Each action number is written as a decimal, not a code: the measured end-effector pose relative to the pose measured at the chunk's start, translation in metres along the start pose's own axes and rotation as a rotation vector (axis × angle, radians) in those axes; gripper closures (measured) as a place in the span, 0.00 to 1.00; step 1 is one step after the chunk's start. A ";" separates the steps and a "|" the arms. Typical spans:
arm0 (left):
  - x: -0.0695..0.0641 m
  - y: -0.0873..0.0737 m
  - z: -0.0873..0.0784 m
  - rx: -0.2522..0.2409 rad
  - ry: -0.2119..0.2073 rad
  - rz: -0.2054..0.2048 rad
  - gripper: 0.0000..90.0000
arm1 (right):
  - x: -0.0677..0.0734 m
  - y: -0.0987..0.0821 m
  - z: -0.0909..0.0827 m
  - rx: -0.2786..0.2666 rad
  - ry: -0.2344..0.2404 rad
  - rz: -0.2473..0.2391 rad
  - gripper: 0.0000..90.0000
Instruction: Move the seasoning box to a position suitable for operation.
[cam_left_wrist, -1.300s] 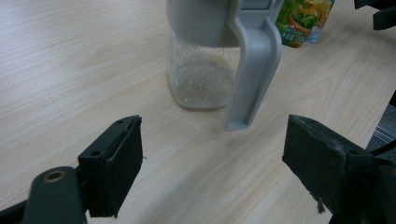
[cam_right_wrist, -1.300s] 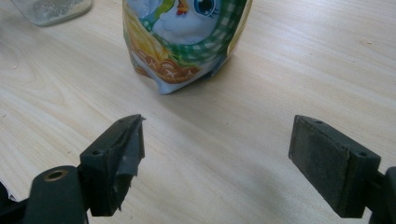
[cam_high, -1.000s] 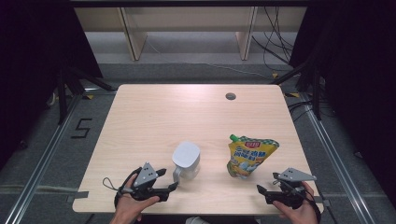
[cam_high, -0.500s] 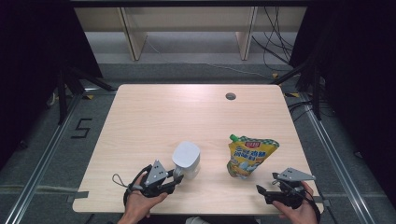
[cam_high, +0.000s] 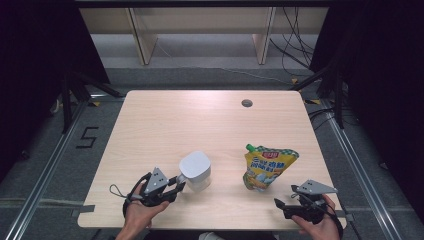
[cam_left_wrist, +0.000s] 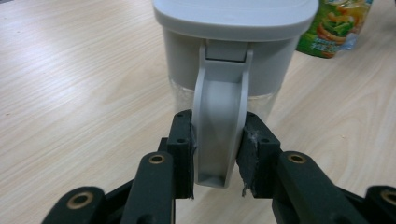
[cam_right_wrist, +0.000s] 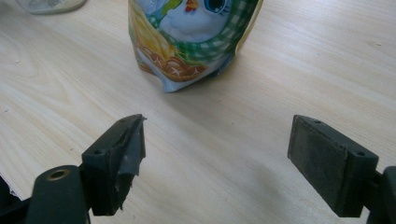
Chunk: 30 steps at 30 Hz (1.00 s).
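Observation:
A clear pitcher with a grey lid (cam_high: 195, 170) stands near the table's front, left of centre. In the left gripper view its grey handle (cam_left_wrist: 219, 93) sits between the two black pads, which press on both sides of it. My left gripper (cam_high: 178, 184) has just been closing its jaws and is shut on that handle. A yellow and green spouted pouch (cam_high: 267, 167) stands upright to the right. My right gripper (cam_high: 281, 205) rests near the front right corner, short of the pouch (cam_right_wrist: 191, 37), jaws wide apart with bare wood between them.
The light wooden table (cam_high: 200, 120) has a round cable hole (cam_high: 246, 103) at the back right. Beyond its far edge stand wooden shelf legs (cam_high: 140, 40) and loose cables (cam_high: 295, 45) on the floor.
My left gripper has moved right up to the pitcher and closed its jaws onto the handle. The right gripper and the pouch have stayed in place.

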<state>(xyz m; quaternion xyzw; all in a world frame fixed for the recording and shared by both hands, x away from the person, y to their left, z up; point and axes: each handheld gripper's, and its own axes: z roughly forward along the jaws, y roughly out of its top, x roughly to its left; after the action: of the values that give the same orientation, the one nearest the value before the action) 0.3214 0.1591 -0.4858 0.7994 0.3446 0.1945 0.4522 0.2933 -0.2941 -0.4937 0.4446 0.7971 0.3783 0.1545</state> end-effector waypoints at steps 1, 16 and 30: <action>0.001 0.000 0.000 0.000 0.006 -0.016 0.75 | 0.000 0.000 0.000 0.001 0.001 -0.003 0.22; 0.028 0.000 0.004 -0.021 -0.027 0.020 0.76 | 0.000 0.001 0.001 0.013 -0.010 -0.048 0.23; 0.026 0.000 0.003 -0.034 -0.072 0.068 0.76 | 0.003 0.001 0.002 0.022 -0.004 -0.029 0.24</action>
<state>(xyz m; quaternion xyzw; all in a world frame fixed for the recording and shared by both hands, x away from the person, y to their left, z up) 0.3414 0.1761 -0.4875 0.8092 0.2975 0.1868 0.4710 0.2936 -0.2907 -0.4943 0.4354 0.8072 0.3664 0.1566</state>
